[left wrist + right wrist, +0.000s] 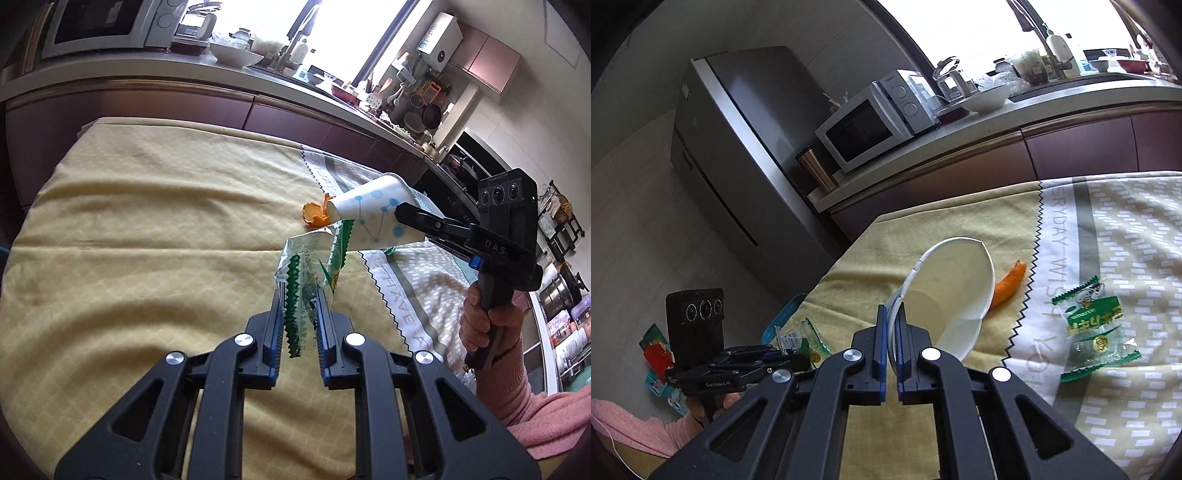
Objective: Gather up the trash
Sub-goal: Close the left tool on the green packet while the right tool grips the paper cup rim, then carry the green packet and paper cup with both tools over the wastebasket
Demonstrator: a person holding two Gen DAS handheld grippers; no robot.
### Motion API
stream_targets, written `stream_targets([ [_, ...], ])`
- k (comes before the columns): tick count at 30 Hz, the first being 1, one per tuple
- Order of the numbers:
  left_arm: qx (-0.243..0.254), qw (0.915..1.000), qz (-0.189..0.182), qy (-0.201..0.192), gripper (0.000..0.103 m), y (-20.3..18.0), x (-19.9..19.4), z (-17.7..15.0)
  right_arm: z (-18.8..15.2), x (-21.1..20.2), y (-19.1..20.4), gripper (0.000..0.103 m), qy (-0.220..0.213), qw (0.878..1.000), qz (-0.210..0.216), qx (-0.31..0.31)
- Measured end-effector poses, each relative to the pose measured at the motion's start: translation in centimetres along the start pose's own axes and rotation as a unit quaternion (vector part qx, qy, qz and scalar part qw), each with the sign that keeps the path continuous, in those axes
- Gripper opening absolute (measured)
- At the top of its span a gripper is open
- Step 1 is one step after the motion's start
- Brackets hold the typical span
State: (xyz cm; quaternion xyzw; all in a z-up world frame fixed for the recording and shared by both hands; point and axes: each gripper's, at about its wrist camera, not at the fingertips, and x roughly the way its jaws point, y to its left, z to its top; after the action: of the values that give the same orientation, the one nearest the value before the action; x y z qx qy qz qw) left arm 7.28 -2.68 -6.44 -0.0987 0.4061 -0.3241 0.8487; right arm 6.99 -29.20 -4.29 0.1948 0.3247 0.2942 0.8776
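Note:
My left gripper (299, 295) is shut on a crinkled clear-and-green snack wrapper (310, 258), held just above the yellow tablecloth (147, 221). To its right, my right gripper (402, 216) is shut on the wall of a white paper cup (369, 214) with blue dots, which hangs tilted on its side. In the right wrist view the right gripper (892, 314) pinches the cup (953, 280) at its rim, with the open mouth facing the camera. An orange peel (1008, 284) lies on the cloth behind the cup. Another green wrapper (1089, 325) lies on the white patterned runner (1126, 240).
A kitchen counter (997, 122) with a microwave (871, 118) and a white bowl (986, 98) runs behind the table. A grey fridge (738, 147) stands at the left. A teal container (779, 317) and red packets (657, 354) lie on the floor beside the table's left edge.

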Motion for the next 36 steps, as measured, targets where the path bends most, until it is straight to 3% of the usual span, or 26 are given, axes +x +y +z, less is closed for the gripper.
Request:
stream_targets([
  [19, -0.057, 0.9941, 0.063, -0.067, 0.016, 5.4, -8.7, -2.5, -0.3, 7.5, 9.8, 0.003, 0.048, 0.994, 0.052, -0.085],
  [36, -0.131, 0.9716, 0.148, -0.13, 0.016, 12.5, -16.6, -4.5, 0.8, 15.1, 16.9, 0.003, 0.092, 0.98, 0.105, -0.14],
])
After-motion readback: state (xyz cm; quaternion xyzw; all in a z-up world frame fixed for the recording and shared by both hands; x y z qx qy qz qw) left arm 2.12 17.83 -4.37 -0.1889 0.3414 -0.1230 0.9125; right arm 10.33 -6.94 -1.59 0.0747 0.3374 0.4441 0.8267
